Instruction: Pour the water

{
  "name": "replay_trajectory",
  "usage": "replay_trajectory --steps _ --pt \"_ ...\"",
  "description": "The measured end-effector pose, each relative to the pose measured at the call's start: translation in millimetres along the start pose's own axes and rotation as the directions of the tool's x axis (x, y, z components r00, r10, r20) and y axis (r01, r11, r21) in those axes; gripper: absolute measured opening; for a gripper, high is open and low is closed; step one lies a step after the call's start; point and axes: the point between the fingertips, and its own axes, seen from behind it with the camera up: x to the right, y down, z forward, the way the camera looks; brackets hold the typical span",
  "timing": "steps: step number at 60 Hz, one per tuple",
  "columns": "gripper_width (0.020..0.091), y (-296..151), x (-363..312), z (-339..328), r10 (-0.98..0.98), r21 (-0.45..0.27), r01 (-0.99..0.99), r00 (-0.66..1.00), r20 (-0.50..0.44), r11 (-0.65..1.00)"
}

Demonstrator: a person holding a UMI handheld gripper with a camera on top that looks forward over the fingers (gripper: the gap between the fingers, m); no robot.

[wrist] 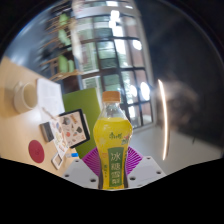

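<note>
My handheld two-finger gripper (114, 170) points level and forward, its pale fingers with magenta ribbed pads (91, 160) reaching in from below. Both pads press the sides of the upright yellow-green plastic drink bottle (114, 140) (the right pad barely shows), holding it clamped between them.

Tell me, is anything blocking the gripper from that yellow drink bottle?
Nothing visible stands in the way. The bottle already stands upright between the gripper fingers, its lower label level with their pink pads. Whether both pads press on it cannot be told.
</note>
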Motion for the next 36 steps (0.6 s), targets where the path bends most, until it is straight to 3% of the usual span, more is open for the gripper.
replay_trajectory --steps 4,10,16,23,36 --pt "0.0272 -31.0 -30.5 5.1 -0.246 0.041 0.244 0.968 0.055 0.969" --pt "0.0275 -63.7 -75.7 15.5 -0.59 0.09 0.585 0.807 0.027 0.806" --pt "0.0273 -76.7 -114.0 15.5 -0.781 0.141 0.773 0.624 0.012 0.619" --pt "0.0274 -78.6 -127.2 13.2 -0.873 0.149 0.865 0.487 -0.017 0.479" --pt "0.0273 -67.8 -110.4 42.2 -0.803 0.127 0.797 0.596 -0.006 0.59"
